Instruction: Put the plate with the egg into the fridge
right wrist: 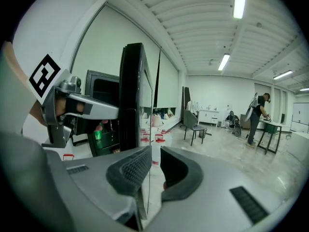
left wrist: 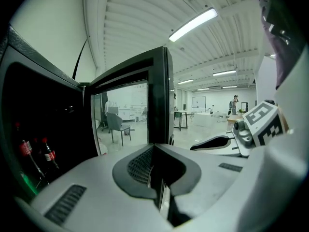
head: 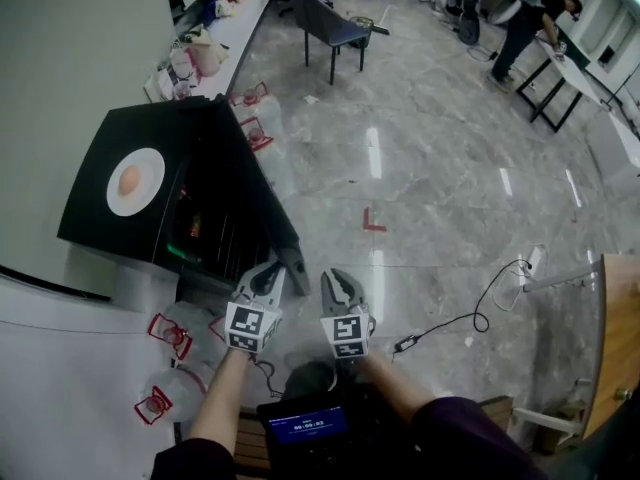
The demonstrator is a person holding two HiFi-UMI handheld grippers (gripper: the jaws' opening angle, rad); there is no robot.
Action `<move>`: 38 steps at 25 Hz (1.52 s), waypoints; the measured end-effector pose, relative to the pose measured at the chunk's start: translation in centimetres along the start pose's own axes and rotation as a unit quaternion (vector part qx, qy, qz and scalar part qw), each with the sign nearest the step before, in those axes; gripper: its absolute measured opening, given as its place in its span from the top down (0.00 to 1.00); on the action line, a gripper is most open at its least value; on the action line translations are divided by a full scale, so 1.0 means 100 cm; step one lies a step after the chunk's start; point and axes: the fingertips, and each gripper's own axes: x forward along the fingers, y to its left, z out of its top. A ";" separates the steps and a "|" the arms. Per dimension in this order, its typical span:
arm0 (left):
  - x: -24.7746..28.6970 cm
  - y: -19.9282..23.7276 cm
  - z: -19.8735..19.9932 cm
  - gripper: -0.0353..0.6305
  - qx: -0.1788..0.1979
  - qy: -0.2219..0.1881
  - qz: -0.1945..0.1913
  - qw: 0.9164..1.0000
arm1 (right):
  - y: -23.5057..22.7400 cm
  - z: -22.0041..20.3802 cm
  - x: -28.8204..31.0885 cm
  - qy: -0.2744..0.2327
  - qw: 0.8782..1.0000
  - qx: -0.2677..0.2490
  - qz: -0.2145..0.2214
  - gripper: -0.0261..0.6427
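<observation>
A white plate [head: 135, 181] with a brown egg [head: 129, 179] lies on top of the black fridge [head: 100, 218]. The glass-fronted fridge door [head: 255, 183] stands wide open toward me. My left gripper [head: 270, 271] is shut and empty, its tips right at the door's free edge [left wrist: 159, 95]. Just right of that edge, my right gripper [head: 336, 280] has its jaws a narrow gap apart. In the right gripper view a thin line runs down through that gap [right wrist: 153, 158]; I cannot tell what it is. Neither gripper is near the plate.
Bottles [left wrist: 46, 153] stand inside the fridge. Water bottles with red labels [head: 165, 333] sit below it. A cable [head: 480, 313] trails over the floor at right, beside a wooden table [head: 618, 338]. Far off are a chair [head: 330, 26] and a person [head: 525, 23].
</observation>
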 end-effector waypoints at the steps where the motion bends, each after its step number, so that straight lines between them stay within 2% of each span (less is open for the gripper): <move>1: 0.005 -0.004 0.000 0.93 -0.001 0.000 -0.002 1.000 | -0.006 0.000 -0.001 -0.001 1.000 0.000 -0.003 0.87; 13: 0.097 -0.046 0.029 0.93 0.011 0.006 -0.022 1.000 | -0.064 0.024 0.004 -0.021 1.000 -0.022 -0.002 0.87; 20: 0.165 -0.058 0.046 0.93 0.020 0.007 -0.017 1.000 | -0.111 0.021 0.010 -0.025 0.999 -0.024 -0.015 0.87; 24: 0.201 -0.062 0.057 0.93 0.004 0.021 -0.023 1.000 | -0.140 0.023 0.012 -0.029 0.999 -0.020 -0.026 0.87; 27: 0.219 -0.064 0.070 0.93 0.007 0.021 -0.028 0.999 | -0.158 0.031 0.010 -0.031 0.999 -0.019 -0.030 0.87; 32: 0.212 -0.056 0.086 0.93 0.008 0.006 -0.013 1.000 | -0.168 0.049 0.015 -0.044 0.999 -0.009 -0.001 0.87; 38: 0.164 -0.026 0.101 0.93 -0.004 -0.011 0.051 0.999 | -0.144 0.088 0.030 -0.072 0.994 -0.021 0.078 0.90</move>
